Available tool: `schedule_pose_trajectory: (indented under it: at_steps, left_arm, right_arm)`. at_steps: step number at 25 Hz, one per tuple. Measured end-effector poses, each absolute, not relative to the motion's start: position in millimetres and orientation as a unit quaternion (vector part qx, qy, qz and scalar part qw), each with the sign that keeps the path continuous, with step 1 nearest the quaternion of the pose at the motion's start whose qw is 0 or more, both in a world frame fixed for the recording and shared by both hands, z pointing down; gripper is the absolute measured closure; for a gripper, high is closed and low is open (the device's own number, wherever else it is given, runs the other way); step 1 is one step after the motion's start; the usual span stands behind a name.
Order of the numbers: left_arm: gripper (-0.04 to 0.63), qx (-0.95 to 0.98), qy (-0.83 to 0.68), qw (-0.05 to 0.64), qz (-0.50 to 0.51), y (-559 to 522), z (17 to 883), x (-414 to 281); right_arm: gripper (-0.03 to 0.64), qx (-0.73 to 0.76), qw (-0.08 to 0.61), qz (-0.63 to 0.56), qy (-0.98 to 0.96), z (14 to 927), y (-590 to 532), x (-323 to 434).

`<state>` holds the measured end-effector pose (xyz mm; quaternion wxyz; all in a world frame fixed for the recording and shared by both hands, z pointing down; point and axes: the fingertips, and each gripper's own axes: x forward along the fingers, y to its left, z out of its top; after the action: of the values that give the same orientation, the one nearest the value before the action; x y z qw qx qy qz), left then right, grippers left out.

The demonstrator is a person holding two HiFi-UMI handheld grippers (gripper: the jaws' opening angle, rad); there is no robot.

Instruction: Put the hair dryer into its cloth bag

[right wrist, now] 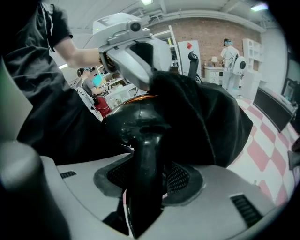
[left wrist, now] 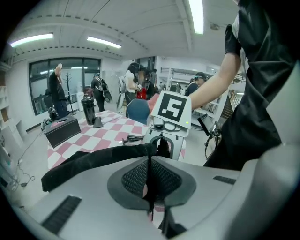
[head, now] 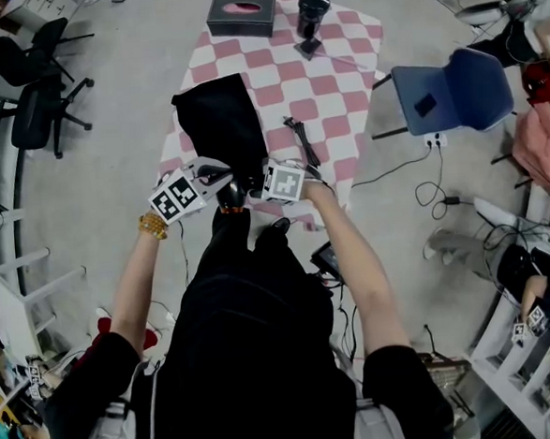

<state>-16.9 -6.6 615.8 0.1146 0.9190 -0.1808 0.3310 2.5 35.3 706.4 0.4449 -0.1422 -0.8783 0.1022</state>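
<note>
Left gripper [left wrist: 150,158]: your jaws are nearly together, pinching the rim of the black cloth bag [head: 219,124].
Right gripper [right wrist: 146,161]: your jaws clamp the handle of the glossy black plastic hair dryer [right wrist: 133,119].

The left gripper [left wrist: 150,161] had its jaws pinched together on the rim of the black cloth bag [left wrist: 93,161], which stretched leftward above the pink-checked tablecloth [left wrist: 112,129]. Just beyond, the right gripper [left wrist: 163,143] faced it. A black tissue box [left wrist: 61,130] sat far left.
</note>
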Motion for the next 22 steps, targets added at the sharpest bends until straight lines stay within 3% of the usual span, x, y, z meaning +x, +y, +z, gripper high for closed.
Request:
schedule_pose_trajectory:
  at_steps: [13, 18, 22]
  left_arm:
    - [0.566, 0.929, -0.165, 0.156, 0.292, 16, 619, 1]
    - [0.566, 0.929, -0.182, 0.155, 0.284, 10, 622, 0]
    - [0.566, 0.917, -0.201, 0.193, 0.286, 5, 646, -10]
  right_arm:
    - [0.431, -0.030, 0.425, 0.164, -0.890, 713, -13, -7]
    - [0.430, 0.008, 0.482, 0.106, -0.870, 730, -31, -8]
    - [0.430, 0.025, 0.519, 0.106, -0.848, 747, -38, -7]
